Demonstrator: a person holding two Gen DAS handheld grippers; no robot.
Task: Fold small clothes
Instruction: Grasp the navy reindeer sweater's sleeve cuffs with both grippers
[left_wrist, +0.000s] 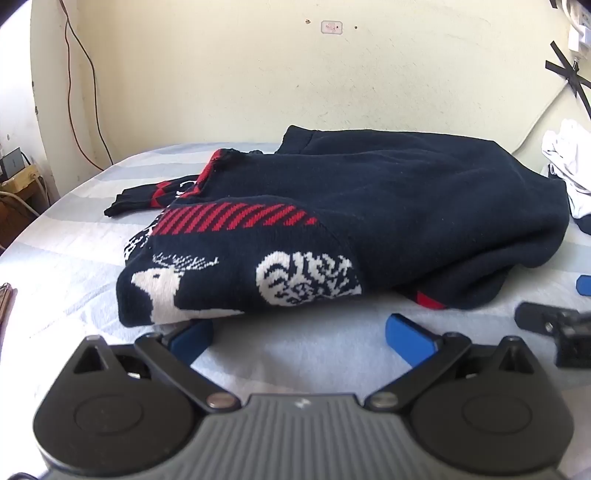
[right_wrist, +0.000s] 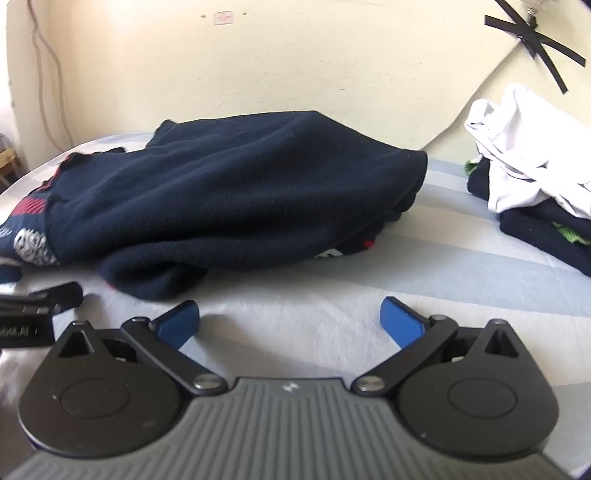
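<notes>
Sweater, navy knitted with red stripes and white deer pattern (left_wrist: 332, 206), lay crumpled on pale blue-striped bed (left_wrist: 74, 258), dead ahead of both your grippers, long axis running left to right across view. Your left gripper (left_wrist: 299, 332) had blue fingers (left_wrist: 410, 338) spread wide, empty, left finger just at patterned near edge. Your right gripper (right_wrist: 290, 321) likewise wide, empty, plain navy hem close ahead-left. Left looked nearer to cloth. White and dark clothes pile (right_wrist: 524, 155) sat well apart, right.
</notes>
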